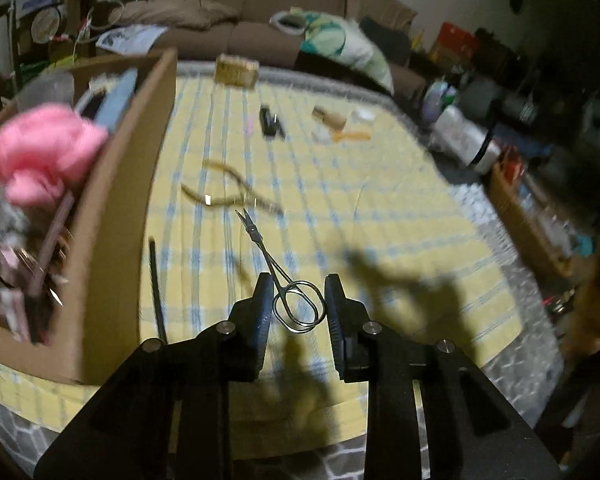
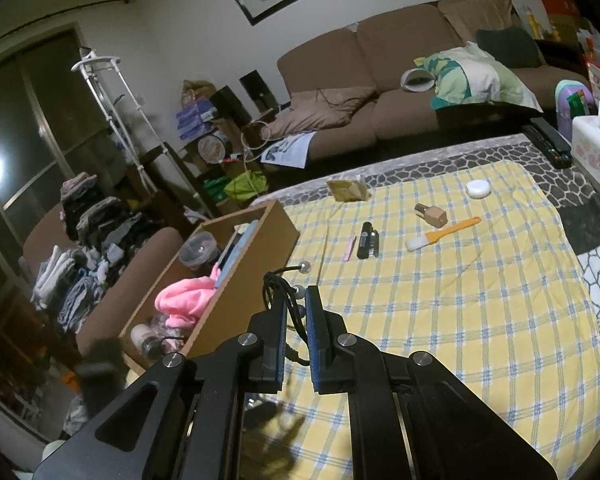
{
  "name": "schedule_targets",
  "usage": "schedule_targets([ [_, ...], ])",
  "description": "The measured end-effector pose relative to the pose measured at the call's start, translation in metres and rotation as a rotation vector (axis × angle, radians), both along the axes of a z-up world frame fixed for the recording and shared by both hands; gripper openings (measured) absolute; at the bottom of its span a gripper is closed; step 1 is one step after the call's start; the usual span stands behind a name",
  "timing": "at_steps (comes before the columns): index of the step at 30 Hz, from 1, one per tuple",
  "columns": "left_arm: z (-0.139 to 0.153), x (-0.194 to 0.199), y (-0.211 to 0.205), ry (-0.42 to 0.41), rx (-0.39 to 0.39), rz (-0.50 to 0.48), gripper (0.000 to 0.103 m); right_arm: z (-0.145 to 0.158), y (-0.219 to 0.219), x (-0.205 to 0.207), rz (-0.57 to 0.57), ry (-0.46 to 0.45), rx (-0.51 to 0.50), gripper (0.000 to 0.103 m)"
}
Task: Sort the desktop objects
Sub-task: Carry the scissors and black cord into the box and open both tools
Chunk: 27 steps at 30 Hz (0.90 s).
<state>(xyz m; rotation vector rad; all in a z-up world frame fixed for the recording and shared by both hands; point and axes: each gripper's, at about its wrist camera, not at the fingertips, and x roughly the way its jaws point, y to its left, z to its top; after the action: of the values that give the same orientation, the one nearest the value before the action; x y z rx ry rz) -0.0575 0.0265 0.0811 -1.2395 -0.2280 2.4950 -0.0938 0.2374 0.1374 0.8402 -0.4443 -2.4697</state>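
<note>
My left gripper (image 1: 298, 302) is shut on the ring handles of small steel scissors (image 1: 277, 276), whose blades point forward above the yellow checked cloth (image 1: 380, 216). The cardboard box (image 1: 116, 208) stands just to its left, holding a pink cloth (image 1: 40, 152) and small items. My right gripper (image 2: 297, 312) is shut on a black cord with metal beads (image 2: 284, 288), held beside the box (image 2: 260, 276). On the cloth lie a black tool (image 2: 367, 240), a pink stick (image 2: 349, 249), an orange brush (image 2: 440, 234), a wooden-capped bottle (image 2: 432, 213) and a white round case (image 2: 478, 189).
Pliers with tan handles (image 1: 228, 188) and a black rod (image 1: 156, 284) lie on the cloth near the box. A small brown box (image 2: 348, 189) sits at the far edge. A brown sofa (image 2: 380, 80) stands behind; a tissue box (image 2: 596, 148) and remotes (image 2: 548, 140) are at right.
</note>
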Motion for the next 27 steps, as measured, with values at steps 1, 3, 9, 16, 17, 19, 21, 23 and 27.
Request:
schedule_targets([
  [1, 0.008, 0.0, -0.002, 0.011, 0.007, -0.001, 0.024, 0.002, -0.001, 0.0, 0.002, 0.004, -0.001, 0.008],
  [3, 0.026, -0.002, -0.01, 0.034, 0.023, 0.003, 0.024, 0.007, -0.005, 0.001, 0.012, 0.012, -0.013, 0.008],
  [9, 0.075, -0.004, -0.06, 0.105, 0.061, 0.071, 0.024, 0.028, -0.039, 0.002, 0.079, 0.049, -0.038, 0.008],
  [16, 0.085, -0.007, -0.158, 0.109, 0.064, 0.229, 0.024, 0.028, -0.124, -0.001, 0.225, 0.029, -0.066, 0.009],
  [17, 0.081, -0.008, -0.17, 0.103, 0.058, 0.243, 0.024, 0.025, -0.138, 0.0, 0.247, 0.022, -0.063, 0.009],
  [19, 0.069, -0.01, -0.194, 0.085, 0.039, 0.281, 0.024, 0.016, -0.168, 0.0, 0.295, 0.004, -0.06, 0.009],
  [21, 0.056, -0.012, -0.213, 0.052, 0.051, 0.309, 0.024, 0.005, -0.194, -0.002, 0.334, -0.025, -0.054, 0.009],
  [23, 0.048, -0.013, -0.223, 0.032, 0.057, 0.318, 0.024, -0.007, -0.213, -0.004, 0.36, -0.055, -0.056, 0.009],
  [27, 0.039, -0.019, -0.232, 0.015, 0.039, 0.314, 0.024, -0.033, -0.236, -0.011, 0.364, -0.116, -0.021, 0.011],
])
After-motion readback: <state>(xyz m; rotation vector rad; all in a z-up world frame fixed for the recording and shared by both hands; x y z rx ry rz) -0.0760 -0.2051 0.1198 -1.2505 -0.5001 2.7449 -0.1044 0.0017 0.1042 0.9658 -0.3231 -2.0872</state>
